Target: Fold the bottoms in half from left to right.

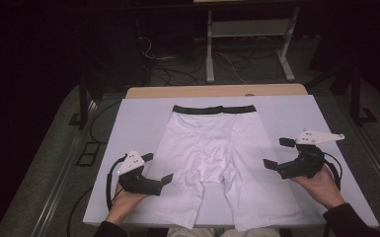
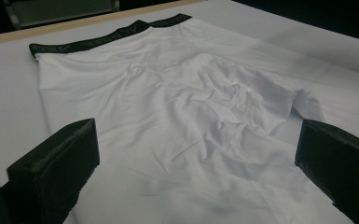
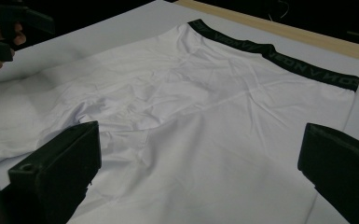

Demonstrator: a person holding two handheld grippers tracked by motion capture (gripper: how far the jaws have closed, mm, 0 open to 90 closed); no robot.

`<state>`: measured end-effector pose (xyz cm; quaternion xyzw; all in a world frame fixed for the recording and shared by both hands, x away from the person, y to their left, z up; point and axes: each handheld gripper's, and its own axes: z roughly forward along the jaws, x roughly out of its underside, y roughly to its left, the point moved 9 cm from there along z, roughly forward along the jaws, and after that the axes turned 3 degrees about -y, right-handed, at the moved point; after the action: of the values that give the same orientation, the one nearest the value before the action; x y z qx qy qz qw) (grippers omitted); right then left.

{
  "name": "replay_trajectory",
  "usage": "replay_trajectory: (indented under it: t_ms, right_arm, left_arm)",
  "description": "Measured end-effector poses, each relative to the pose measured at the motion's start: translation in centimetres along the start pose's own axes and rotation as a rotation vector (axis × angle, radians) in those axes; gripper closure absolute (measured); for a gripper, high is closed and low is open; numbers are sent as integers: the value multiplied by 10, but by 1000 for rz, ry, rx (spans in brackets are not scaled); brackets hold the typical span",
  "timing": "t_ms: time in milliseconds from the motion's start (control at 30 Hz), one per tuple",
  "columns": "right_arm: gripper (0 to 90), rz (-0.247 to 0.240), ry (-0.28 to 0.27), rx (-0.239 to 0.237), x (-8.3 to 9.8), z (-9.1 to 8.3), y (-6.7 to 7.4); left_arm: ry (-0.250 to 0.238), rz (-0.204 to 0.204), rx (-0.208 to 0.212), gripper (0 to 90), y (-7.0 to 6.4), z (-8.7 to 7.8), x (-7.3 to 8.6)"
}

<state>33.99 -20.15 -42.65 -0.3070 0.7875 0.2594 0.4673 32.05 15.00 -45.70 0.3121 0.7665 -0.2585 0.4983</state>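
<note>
White stretch shorts [image 1: 212, 158] lie flat on a white board [image 1: 128, 118], both grippers spread wide.
The left gripper [image 1: 157, 169] flanks one leg, the right gripper [image 1: 278, 152] the other, neither touching cloth. The black waistband [image 3: 279, 58], at the far end, bears lettering reading roughly "NEON". Beyond: wooden table edge [image 1: 217, 91], dark room, floor cables [image 1: 177, 66].

We look down from above the table's [image 1: 138, 113] near edge; both gripper views sit low, sharing the white shorts [image 1: 212, 148].

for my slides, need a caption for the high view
Two open hand-held grippers, left and right, flank white shorts spread flat.
</note>
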Motion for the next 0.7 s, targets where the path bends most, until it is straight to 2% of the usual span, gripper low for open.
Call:
replay_trajectory:
  t_ms: [333, 700]
  right_arm:
    - [0, -19, 7, -24, -13, 5, 3]
    - [0, -44, 24, -27, -27, 13, 3]
  left_arm:
    - [0, 2, 7, 0, -2, 0, 0]
    - [-4, 1, 9, 0, -3, 0, -1]
